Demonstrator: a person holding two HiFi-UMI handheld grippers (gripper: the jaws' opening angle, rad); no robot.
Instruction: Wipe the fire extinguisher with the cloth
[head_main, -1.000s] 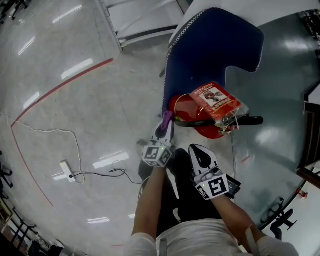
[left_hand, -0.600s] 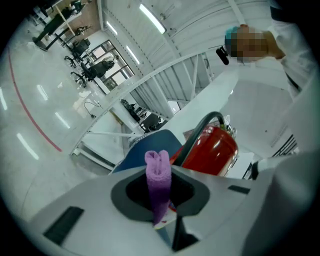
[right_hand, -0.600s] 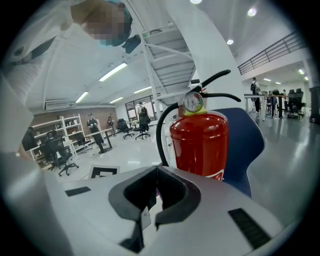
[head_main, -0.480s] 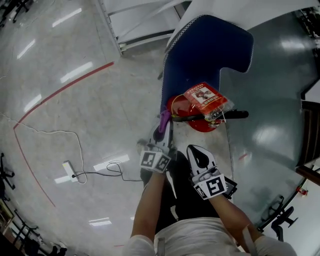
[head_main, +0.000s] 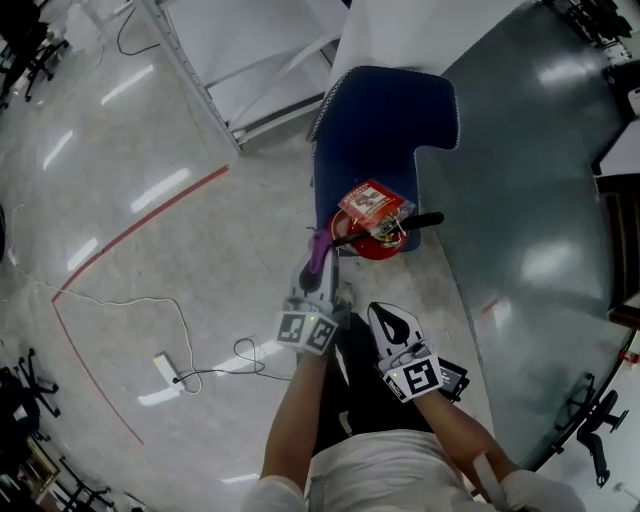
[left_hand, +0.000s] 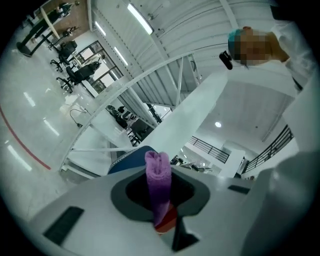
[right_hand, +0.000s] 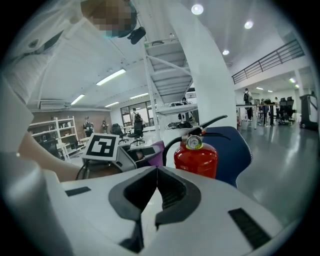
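A red fire extinguisher (head_main: 378, 240) stands on the floor in front of a blue chair (head_main: 375, 130), with a plastic-covered tag (head_main: 371, 203) and a black handle (head_main: 402, 222) on top. My left gripper (head_main: 318, 262) is shut on a rolled purple cloth (head_main: 319, 247), just left of the extinguisher's body. In the left gripper view the cloth (left_hand: 158, 180) sticks up between the jaws. My right gripper (head_main: 392, 322) is lower and nearer to me, shut and empty. The right gripper view shows the extinguisher (right_hand: 196, 159), its gauge (right_hand: 194, 142) and the cloth (right_hand: 157, 150) beyond the closed gripper (right_hand: 157, 169).
A white power strip (head_main: 166, 369) with a black cable (head_main: 235, 362) lies on the floor at left. Red tape lines (head_main: 140, 222) cross the pale floor. A white shelving frame (head_main: 250, 90) stands behind the chair. Office chair bases (head_main: 592, 425) sit at the lower right.
The head view has pulled back, so the extinguisher and chair look smaller and higher. My left gripper still holds the cloth by the extinguisher's left side; the right gripper stays shut.
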